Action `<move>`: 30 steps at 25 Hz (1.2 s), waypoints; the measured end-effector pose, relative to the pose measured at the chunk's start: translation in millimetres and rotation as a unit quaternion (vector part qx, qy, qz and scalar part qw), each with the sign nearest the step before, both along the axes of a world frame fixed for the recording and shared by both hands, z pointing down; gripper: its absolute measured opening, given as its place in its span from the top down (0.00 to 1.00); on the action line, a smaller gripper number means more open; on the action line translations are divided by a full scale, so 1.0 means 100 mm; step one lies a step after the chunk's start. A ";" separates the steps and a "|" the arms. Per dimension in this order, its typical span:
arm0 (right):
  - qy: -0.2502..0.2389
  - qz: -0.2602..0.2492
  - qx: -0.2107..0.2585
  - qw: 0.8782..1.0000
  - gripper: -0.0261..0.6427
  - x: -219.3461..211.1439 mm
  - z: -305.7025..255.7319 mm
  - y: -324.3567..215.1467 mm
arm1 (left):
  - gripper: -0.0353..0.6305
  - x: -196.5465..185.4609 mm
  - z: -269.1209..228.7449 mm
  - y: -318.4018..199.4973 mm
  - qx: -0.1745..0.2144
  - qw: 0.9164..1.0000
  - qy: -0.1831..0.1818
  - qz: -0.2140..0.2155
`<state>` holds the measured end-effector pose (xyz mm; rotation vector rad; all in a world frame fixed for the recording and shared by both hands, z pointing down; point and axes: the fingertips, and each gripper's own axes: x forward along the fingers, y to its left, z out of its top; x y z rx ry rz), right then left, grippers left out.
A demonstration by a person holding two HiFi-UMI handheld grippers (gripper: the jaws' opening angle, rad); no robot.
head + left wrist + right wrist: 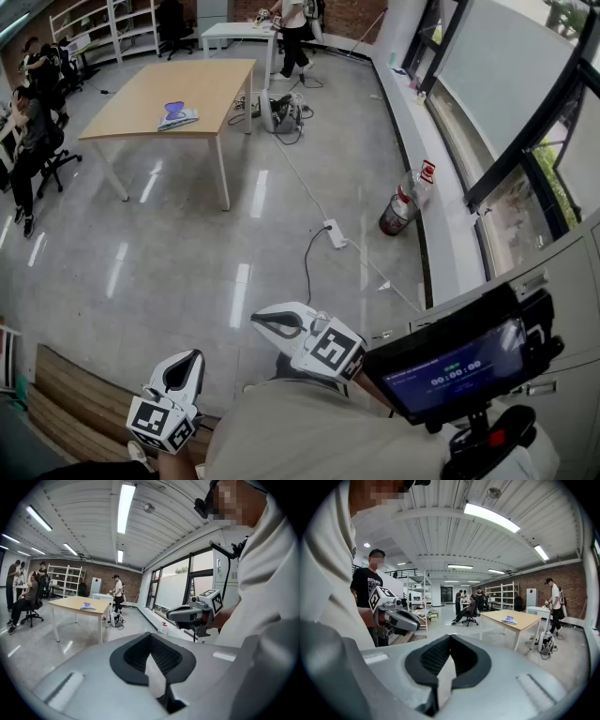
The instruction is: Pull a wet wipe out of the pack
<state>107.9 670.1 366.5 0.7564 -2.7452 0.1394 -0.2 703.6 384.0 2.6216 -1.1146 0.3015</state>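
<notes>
The wet wipe pack (178,114) is a small blue and white packet lying on a light wooden table (141,103) far across the room; it also shows in the left gripper view (87,605) and the right gripper view (509,619). Both grippers are held close to the person's body, well away from the table. My left gripper (184,364) is at the lower left, jaws together and empty (151,635). My right gripper (262,322) points left, also shut on nothing (450,638). Each gripper shows in the other's view: the right gripper (185,615) and the left gripper (401,619).
Grey floor lies between me and the table. A power strip (334,233) with its cable and bottles (405,204) sit near the window ledge. Bags (283,112) lie beside the table. A wooden bench (70,394) is at lower left. Seated people (33,131) are left; a screen (457,364) is right.
</notes>
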 end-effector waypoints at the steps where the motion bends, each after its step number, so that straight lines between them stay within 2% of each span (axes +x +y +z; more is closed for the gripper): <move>1: 0.002 0.000 0.000 1.000 0.96 -0.01 0.01 0.00 | 0.94 0.00 -0.02 -0.01 -0.001 1.000 0.000 -0.001; 10: 0.013 0.002 -0.004 1.000 0.96 -0.04 0.07 -0.06 | 0.94 -0.03 0.03 -0.07 -0.006 1.000 -0.006 0.002; 14: 0.028 -0.017 -0.006 0.999 0.96 -0.10 0.13 -0.02 | 0.94 -0.11 0.02 -0.05 -0.005 1.000 -0.006 -0.010; 23: 0.020 -0.022 -0.005 1.000 0.96 -0.21 0.16 -0.08 | 0.94 -0.18 0.16 -0.08 -0.016 1.000 0.005 -0.015; 30: 0.029 -0.034 -0.025 0.999 0.96 -0.07 0.38 -0.34 | 0.94 -0.05 0.28 -0.40 -0.028 0.999 0.001 -0.019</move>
